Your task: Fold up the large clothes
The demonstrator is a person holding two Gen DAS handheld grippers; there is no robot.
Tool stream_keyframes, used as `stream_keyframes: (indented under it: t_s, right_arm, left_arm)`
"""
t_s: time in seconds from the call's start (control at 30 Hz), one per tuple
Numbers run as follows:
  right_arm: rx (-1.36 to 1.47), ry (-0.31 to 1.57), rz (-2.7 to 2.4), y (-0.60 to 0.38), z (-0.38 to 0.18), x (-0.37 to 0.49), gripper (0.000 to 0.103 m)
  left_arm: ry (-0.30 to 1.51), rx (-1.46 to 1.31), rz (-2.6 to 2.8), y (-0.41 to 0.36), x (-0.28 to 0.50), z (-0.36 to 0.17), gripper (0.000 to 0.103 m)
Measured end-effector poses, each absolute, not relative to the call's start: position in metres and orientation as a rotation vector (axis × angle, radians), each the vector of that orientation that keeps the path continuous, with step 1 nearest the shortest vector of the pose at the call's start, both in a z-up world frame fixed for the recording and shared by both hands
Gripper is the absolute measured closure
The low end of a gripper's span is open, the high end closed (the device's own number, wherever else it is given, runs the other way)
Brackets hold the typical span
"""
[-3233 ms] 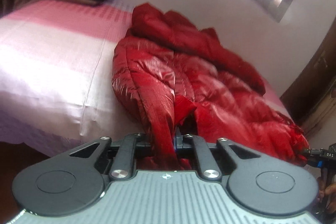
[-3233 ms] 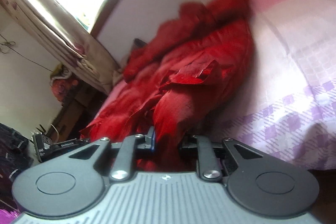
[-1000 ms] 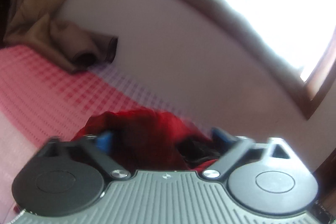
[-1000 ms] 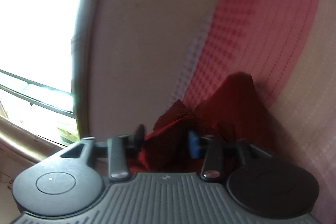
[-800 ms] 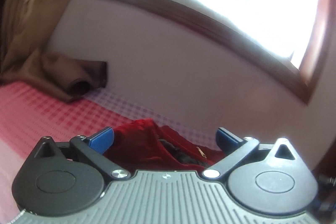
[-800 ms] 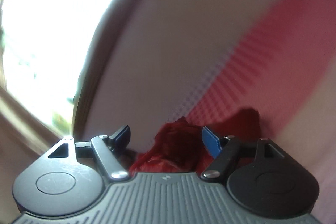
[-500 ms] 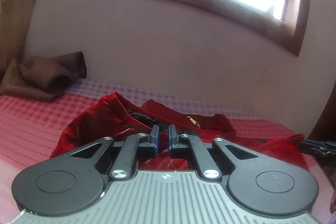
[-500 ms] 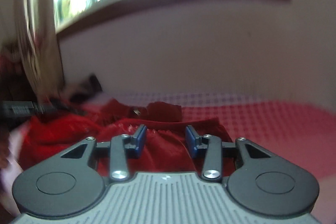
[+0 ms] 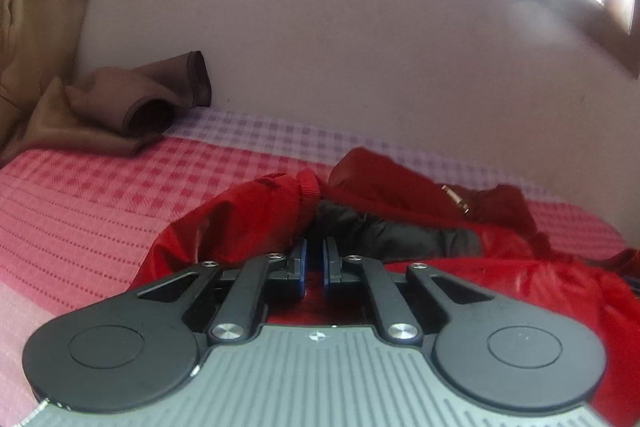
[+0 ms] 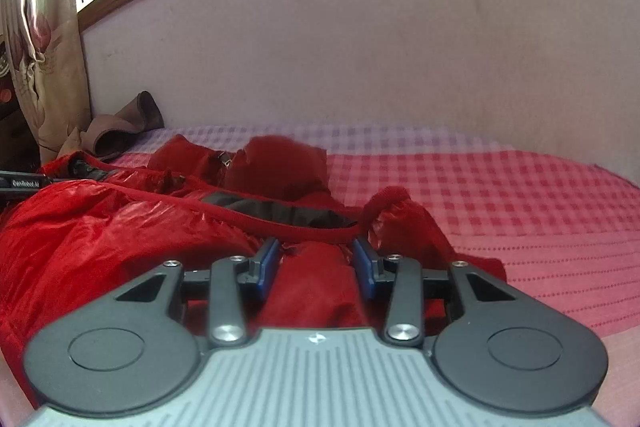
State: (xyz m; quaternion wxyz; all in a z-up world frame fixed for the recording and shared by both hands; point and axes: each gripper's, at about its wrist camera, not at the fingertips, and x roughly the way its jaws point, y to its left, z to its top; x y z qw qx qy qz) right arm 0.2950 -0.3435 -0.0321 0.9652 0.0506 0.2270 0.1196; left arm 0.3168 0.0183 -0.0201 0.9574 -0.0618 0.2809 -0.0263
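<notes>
A shiny red puffer jacket with a black lining lies spread on the pink checked bed sheet. My left gripper hovers low over it, fingertips where the red shell meets the lining, near a knit cuff. Its jaws stand shut to a narrow slit, and I see no fold in it. In the right wrist view the jacket fills the left half. My right gripper is shut on a puffy red bulge just below the jacket's dark-lined hem, with fabric filling the gap between its blue pads.
A brown folded cloth lies at the bed's far left corner against the pale wall. A curtain hangs at the left under a bright window. The bed sheet stretches to the right of the jacket.
A second ago both grippers stood open over the jacket. The left has since closed to a slit and the right has narrowed onto the fabric. Both views have rolled level and dropped closer to the jacket.
</notes>
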Motion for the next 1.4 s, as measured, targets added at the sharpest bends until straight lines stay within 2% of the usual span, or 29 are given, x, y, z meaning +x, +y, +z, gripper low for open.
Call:
stream_keyframes:
  t_s: [0.53,0.9,1.23,1.3,1.4]
  right_arm:
    - [0.153,0.521,0.246,-0.337,-0.056,0.312,0.061]
    - [0.223,0.517,0.275,-0.341,-0.077,0.319,0.06]
    - [0.272,0.619,0.285,-0.346,-0.069,0.332,0.059]
    - [0.289,0.649,0.283,-0.348,-0.063,0.336,0.059]
    - [0.297,0.674,0.272,-0.349,-0.052,0.337,0.055]
  left_arm:
    - [0.63,-0.083,-0.026,0.015,0.338,-0.048,0.091]
    - [0.641,-0.177,-0.062,0.028,0.343,-0.066,0.091]
    - [0.726,-0.262,-0.08,0.039,0.351,-0.056,0.09]
    - [0.724,-0.259,-0.08,0.039,0.348,-0.048,0.089]
    - [0.678,-0.266,-0.104,0.041,0.338,-0.033,0.074]
